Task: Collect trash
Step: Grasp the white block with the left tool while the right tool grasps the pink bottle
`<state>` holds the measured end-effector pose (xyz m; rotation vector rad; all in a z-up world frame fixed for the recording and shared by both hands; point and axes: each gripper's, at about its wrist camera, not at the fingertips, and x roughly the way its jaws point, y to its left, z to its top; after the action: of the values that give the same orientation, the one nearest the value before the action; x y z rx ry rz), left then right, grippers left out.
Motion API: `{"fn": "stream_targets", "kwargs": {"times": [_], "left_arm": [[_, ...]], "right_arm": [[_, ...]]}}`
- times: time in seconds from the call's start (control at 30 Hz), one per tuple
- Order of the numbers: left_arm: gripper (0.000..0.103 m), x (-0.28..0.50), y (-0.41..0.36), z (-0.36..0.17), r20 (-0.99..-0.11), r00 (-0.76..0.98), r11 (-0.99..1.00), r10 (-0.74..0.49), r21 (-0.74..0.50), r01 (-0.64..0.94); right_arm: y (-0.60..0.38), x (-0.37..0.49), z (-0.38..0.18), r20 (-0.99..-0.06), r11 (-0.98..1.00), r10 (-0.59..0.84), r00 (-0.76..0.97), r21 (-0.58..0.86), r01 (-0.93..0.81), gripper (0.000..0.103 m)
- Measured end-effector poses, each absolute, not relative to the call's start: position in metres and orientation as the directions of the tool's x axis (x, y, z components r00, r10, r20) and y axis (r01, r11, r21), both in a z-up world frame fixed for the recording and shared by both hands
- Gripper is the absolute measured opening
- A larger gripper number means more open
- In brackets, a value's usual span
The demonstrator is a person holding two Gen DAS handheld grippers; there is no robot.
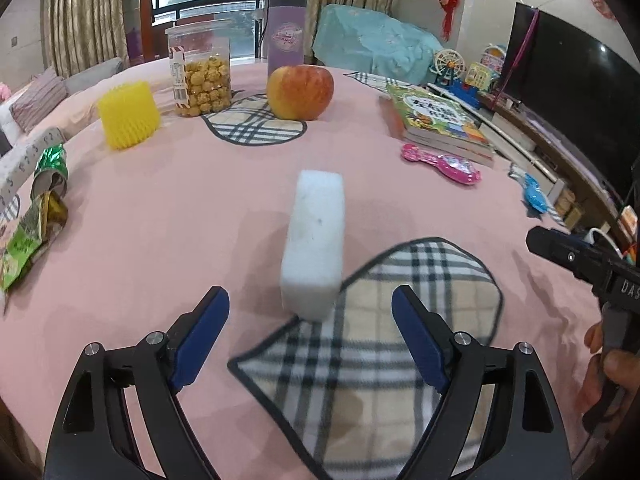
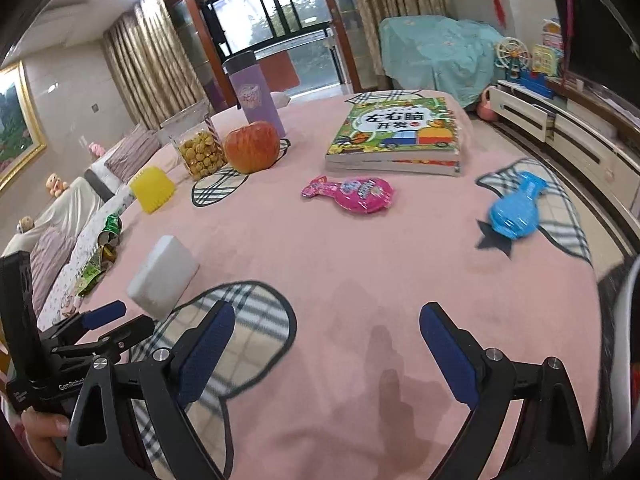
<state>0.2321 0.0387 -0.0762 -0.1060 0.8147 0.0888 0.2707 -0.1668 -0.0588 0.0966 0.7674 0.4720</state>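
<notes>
At the far left edge of the tabletop (image 1: 168, 216) lie the crumpled green wrappers (image 1: 36, 216). Straight ahead of our left hand-held gripper (image 1: 310, 312), whose jaws stand wide and empty, sits the white foam block (image 1: 314, 240). We should centre the jaws on its narrow sides before squeezing gently, since foam likely gives. Our right hand-held gripper (image 2: 326, 344) is also wide open and empty; the pink wrapper (image 2: 352, 194) and blue wrapper (image 2: 514, 210) wait beyond it.

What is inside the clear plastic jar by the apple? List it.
The clear plastic jar holds round yellow-brown snack balls, filling about its lower half; the upper half looks empty. A label covers part of one side, hiding what sits behind it. The apple stands beside it.
</notes>
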Motion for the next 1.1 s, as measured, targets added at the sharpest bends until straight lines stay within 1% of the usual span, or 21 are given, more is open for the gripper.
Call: {"fn": "stream_targets", "kwargs": {"times": [0.1, 0.17, 0.2, 0.23, 0.3, 0.37, 0.4, 0.43, 0.47, 0.53, 0.77, 0.8, 0.87, 0.9, 0.93, 0.97, 1.0, 1.03, 1.1], "left_arm": [[0.085, 0.237, 0.041, -0.078, -0.728, 0.684, 0.991, 0.048, -0.051, -0.123], [0.082, 0.241, 0.043, -0.079, -0.728, 0.685, 0.991, 0.036, -0.064, -0.119], [0.069, 0.244, 0.043, -0.080, -0.729, 0.684, 0.991, 0.024, -0.072, -0.111], [0.052, 0.248, 0.041, -0.081, -0.737, 0.676, 0.992, 0.008, -0.079, -0.097], [0.035, 0.258, 0.037, -0.083, -0.751, 0.659, 0.993, -0.023, -0.093, -0.072], [0.034, 0.263, 0.033, -0.079, -0.740, 0.672, 0.993, -0.030, -0.097, -0.062], [0.030, 0.264, 0.033, -0.077, -0.732, 0.679, 0.992, -0.053, -0.116, -0.047], [0.030, 0.267, 0.032, -0.073, -0.718, 0.689, 0.987, -0.097, -0.156, -0.024], [0.030, 0.268, 0.032, -0.070, -0.710, 0.696, 0.986, -0.108, -0.166, -0.016], [0.030, 0.272, 0.027, -0.067, -0.701, 0.704, 0.989, -0.109, -0.149, 0.004], [0.028, 0.282, 0.031, -0.085, -0.731, 0.674, 0.986, -0.108, -0.165, -0.020], [0.028, 0.283, 0.032, -0.086, -0.733, 0.672, 0.986, -0.107, -0.166, -0.024], [0.028, 0.285, 0.035, -0.090, -0.743, 0.660, 0.983, -0.113, -0.179, -0.033], [0.028, 0.287, 0.036, -0.091, -0.748, 0.653, 0.982, -0.117, -0.184, -0.036], [0.028, 0.287, 0.036, -0.092, -0.749, 0.651, 0.981, -0.121, -0.191, -0.038], [0.028, 0.286, 0.037, -0.092, -0.747, 0.653, 0.980, -0.122, -0.193, -0.038], [0.028, 0.285, 0.037, -0.091, -0.745, 0.655, 0.980, -0.122, -0.194, -0.038], [0.028, 0.285, 0.037, -0.092, -0.745, 0.656, 0.980, -0.124, -0.197, -0.038], [0.028, 0.285, 0.039, -0.092, -0.743, 0.656, 0.977, -0.132, -0.208, -0.039]], "right_arm": [[-0.160, 0.286, -0.062, -0.655, 0.882, 0.459, 0.600, 0.257, -0.395, 0.095], [-0.160, 0.296, -0.064, -0.660, 0.880, 0.463, 0.591, 0.261, -0.397, 0.095], [-0.159, 0.303, -0.065, -0.662, 0.882, 0.458, 0.592, 0.254, -0.398, 0.095], [-0.158, 0.309, -0.066, -0.664, 0.884, 0.452, 0.595, 0.244, -0.399, 0.095], [-0.157, 0.319, -0.068, -0.671, 0.886, 0.444, 0.593, 0.233, -0.401, 0.095], [-0.155, 0.334, -0.071, -0.684, 0.886, 0.442, 0.580, 0.232, -0.402, 0.095], [-0.154, 0.341, -0.072, -0.689, 0.886, 0.441, 0.575, 0.232, -0.402, 0.095], [-0.153, 0.346, -0.072, -0.693, 0.886, 0.438, 0.573, 0.226, -0.404, 0.095], [-0.149, 0.353, -0.072, -0.697, 0.886, 0.431, 0.573, 0.205, -0.416, 0.095], [-0.144, 0.362, -0.070, -0.699, 0.885, 0.419, 0.579, 0.172, -0.434, 0.095], [-0.129, 0.398, -0.075, -0.727, 0.883, 0.361, 0.584, 0.066, -0.464, 0.092], [-0.127, 0.401, -0.078, -0.733, 0.882, 0.349, 0.583, 0.048, -0.468, 0.090], [-0.122, 0.406, -0.083, -0.752, 0.879, 0.330, 0.571, 0.023, -0.477, 0.076], [-0.121, 0.406, -0.086, -0.761, 0.877, 0.323, 0.563, 0.018, -0.480, 0.065], [-0.119, 0.405, -0.087, -0.763, 0.880, 0.308, 0.569, 0.000, -0.476, 0.058], [-0.119, 0.403, -0.086, -0.757, 0.880, 0.305, 0.578, -0.008, -0.475, 0.057], [-0.119, 0.401, -0.085, -0.755, 0.880, 0.305, 0.580, -0.009, -0.475, 0.053], [-0.121, 0.397, -0.083, -0.752, 0.882, 0.313, 0.580, 0.002, -0.472, 0.051], [-0.126, 0.388, -0.080, -0.754, 0.887, 0.321, 0.573, 0.027, -0.462, 0.051]]}}
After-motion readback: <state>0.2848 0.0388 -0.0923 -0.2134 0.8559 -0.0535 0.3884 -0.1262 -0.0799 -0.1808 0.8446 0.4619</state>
